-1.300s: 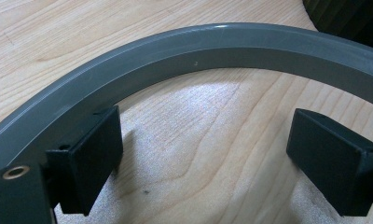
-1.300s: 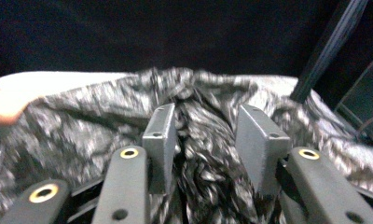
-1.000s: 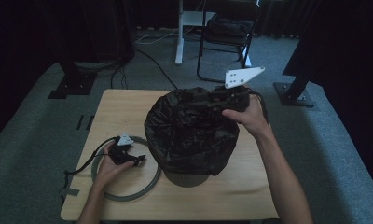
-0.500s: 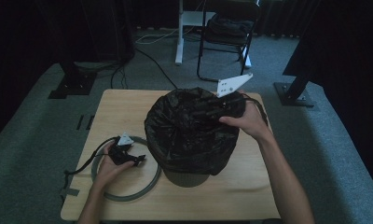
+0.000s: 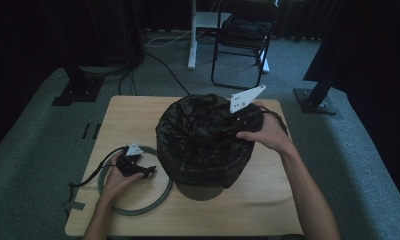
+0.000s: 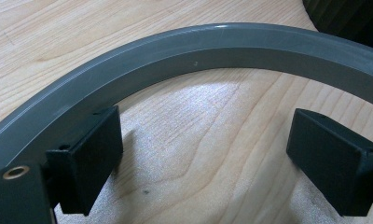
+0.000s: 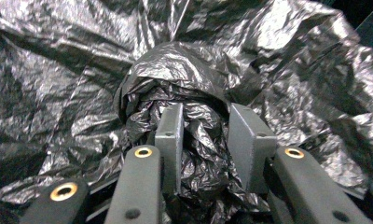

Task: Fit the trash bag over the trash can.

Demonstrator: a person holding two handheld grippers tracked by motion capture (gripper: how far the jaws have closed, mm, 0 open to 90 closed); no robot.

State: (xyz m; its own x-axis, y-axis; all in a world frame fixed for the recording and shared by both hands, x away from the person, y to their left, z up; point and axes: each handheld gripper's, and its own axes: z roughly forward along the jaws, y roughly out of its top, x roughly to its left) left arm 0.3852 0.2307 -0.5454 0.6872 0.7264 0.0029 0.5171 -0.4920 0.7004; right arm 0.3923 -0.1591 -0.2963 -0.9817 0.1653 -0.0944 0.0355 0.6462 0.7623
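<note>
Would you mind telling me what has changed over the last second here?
The right gripper has pushed lower into the bin, still clamped on a bunch of the black bag. The left gripper stays open by the grey ring on the table.

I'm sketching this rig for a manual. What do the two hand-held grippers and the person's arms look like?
Both are black. The right gripper has flat grey pads, brass-ringed screw holes and a white three-cornered plate. The left gripper has blocky black jaws and a trailing black cable. The forearms are bare, no sleeves.
</note>
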